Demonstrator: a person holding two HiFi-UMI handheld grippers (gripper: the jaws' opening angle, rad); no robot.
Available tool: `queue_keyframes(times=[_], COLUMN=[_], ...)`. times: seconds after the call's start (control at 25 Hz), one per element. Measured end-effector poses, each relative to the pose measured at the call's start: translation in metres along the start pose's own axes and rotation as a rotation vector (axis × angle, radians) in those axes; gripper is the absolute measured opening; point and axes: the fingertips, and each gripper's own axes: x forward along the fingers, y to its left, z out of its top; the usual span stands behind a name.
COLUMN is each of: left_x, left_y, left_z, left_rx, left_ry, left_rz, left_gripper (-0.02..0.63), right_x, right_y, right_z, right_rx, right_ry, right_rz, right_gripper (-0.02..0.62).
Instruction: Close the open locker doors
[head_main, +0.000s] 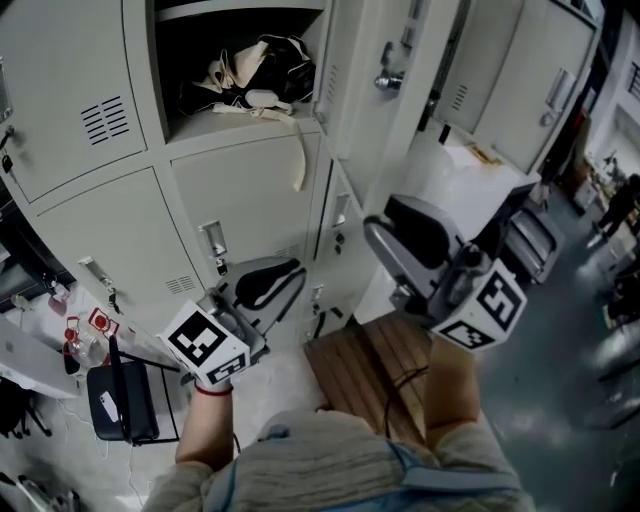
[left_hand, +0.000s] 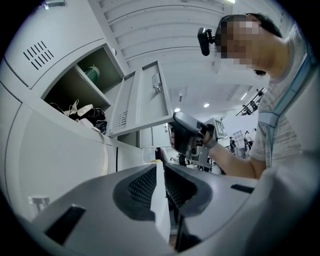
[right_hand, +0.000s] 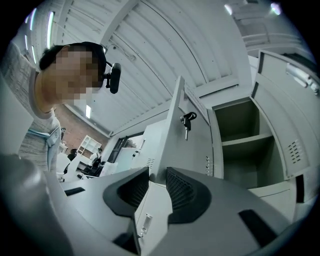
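Though unseen from head, keys (right_hand: 188, 120) hang in door (right_hand: 172, 155).

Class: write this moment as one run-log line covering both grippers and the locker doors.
left gripper: jaws apart, door edge between | right gripper: jaws apart | upper locker door: open | task: unfinished

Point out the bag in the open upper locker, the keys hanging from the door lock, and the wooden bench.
bag (head_main: 240, 70), head view, its pale fabric.
keys (right_hand: 187, 121), right gripper view, bunch at the lock.
wooden bench (head_main: 350, 375), head view, bare slats.
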Motion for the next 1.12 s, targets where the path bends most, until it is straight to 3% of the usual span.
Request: queue_keyframes(times=[0.32, 1.12], left_x=[-0.039, -0.109], left_y=[0.009, 0.045], left_z=[0.002, 0.012], left_rx=[0.012, 0.036], left_ry=[0.018, 0.014], left_rz=[0.057, 0.189], left_gripper=[0.032, 0.032], right_x=[0.038, 0.134], right_y=[0.025, 0.046], right_z=[-0.002, -0.023], right_rx=[-0.010, 0.119], right_ry=[-0.003, -0.028], right_rz=[0.014, 0.124], right_gripper=[0.106, 0.106])
